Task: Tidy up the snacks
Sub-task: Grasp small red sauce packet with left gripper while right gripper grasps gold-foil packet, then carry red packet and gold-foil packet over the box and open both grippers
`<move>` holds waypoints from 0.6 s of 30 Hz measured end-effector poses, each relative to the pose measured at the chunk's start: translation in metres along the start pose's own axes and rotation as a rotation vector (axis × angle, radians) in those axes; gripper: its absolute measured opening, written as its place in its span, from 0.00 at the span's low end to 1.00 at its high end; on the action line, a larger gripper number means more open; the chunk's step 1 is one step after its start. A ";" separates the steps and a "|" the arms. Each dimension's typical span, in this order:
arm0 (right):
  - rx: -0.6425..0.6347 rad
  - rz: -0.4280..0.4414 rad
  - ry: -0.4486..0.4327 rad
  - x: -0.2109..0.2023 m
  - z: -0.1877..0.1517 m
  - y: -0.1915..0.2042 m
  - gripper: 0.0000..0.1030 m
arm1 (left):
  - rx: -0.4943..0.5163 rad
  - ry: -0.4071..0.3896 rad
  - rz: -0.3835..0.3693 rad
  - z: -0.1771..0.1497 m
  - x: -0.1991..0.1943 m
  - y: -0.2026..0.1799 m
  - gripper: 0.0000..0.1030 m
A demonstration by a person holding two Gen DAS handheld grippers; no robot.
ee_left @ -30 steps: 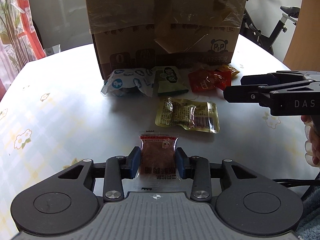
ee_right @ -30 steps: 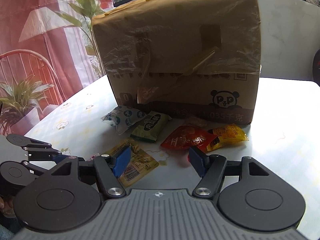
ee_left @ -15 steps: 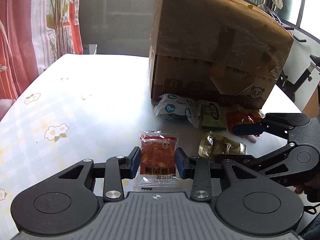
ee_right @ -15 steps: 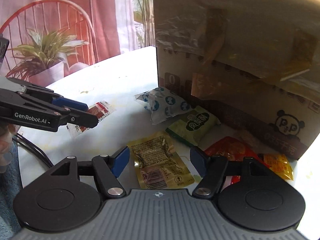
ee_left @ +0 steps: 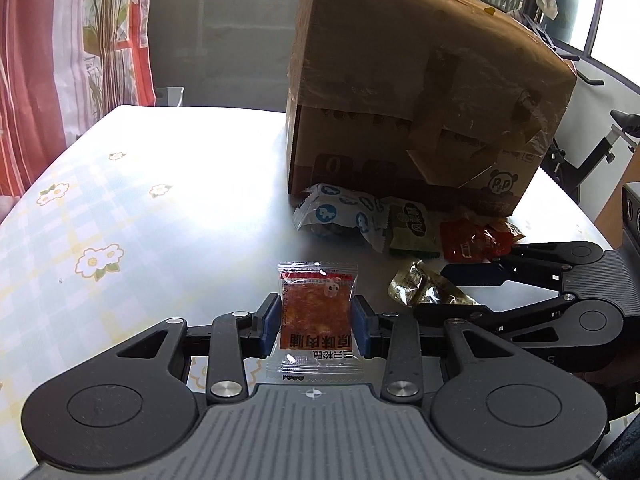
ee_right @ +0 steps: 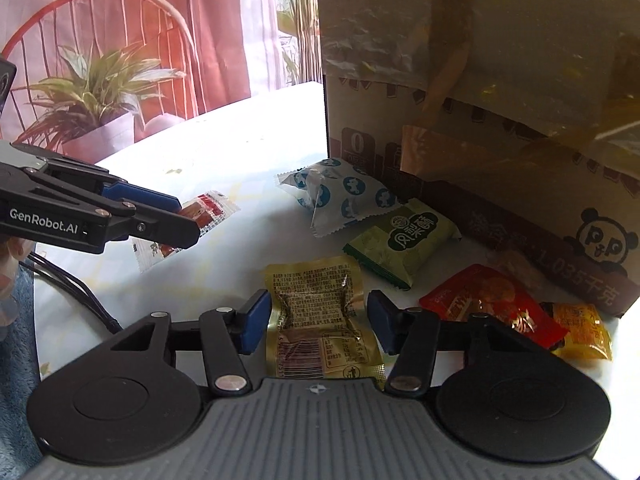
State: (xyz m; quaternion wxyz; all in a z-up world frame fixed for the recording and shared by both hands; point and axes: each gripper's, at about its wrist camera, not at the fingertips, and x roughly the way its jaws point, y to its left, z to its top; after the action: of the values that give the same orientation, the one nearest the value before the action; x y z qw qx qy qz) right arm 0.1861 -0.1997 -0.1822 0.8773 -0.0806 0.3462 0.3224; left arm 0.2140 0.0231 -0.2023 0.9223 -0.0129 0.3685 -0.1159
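The left gripper (ee_left: 316, 328) points downward, its pads clamped on a packet (ee_left: 316, 316). The right gripper (ee_right: 318, 320), just to its right, also tilts down; its jaws have just been closing around a pouch (ee_right: 320, 328), pads not yet touching.

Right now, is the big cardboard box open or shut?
Shut on the sides in view: the box stands on the table with flaps taped down under clear film. Its far side is hidden.

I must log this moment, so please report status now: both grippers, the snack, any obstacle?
Left gripper shut on red clear-wrapped meat snack. Right gripper closing around gold foil packet, pads not yet touching. No obstacle.
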 end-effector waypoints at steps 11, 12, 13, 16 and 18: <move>0.179 -0.081 -0.150 -0.048 -0.014 -0.011 0.44 | 0.042 -0.024 -0.006 0.004 -0.005 -0.011 0.39; 0.184 -0.092 -0.170 -0.054 -0.012 -0.013 0.44 | 0.049 -0.035 -0.004 0.007 -0.007 -0.012 0.39; 0.188 -0.102 -0.191 -0.061 -0.010 -0.015 0.44 | 0.057 -0.052 -0.005 0.011 -0.010 -0.014 0.39; 0.190 -0.132 -0.273 -0.086 0.003 -0.022 0.44 | 0.078 -0.130 -0.022 0.034 -0.026 -0.018 0.39; 0.176 -0.153 -0.335 -0.104 0.016 -0.029 0.44 | 0.102 -0.205 -0.041 0.059 -0.038 -0.023 0.39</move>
State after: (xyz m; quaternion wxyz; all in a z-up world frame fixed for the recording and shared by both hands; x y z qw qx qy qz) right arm 0.1555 -0.2697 -0.1042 0.9483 0.0249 0.2149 0.2321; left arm 0.2229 0.0059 -0.1312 0.9520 0.0148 0.2658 -0.1512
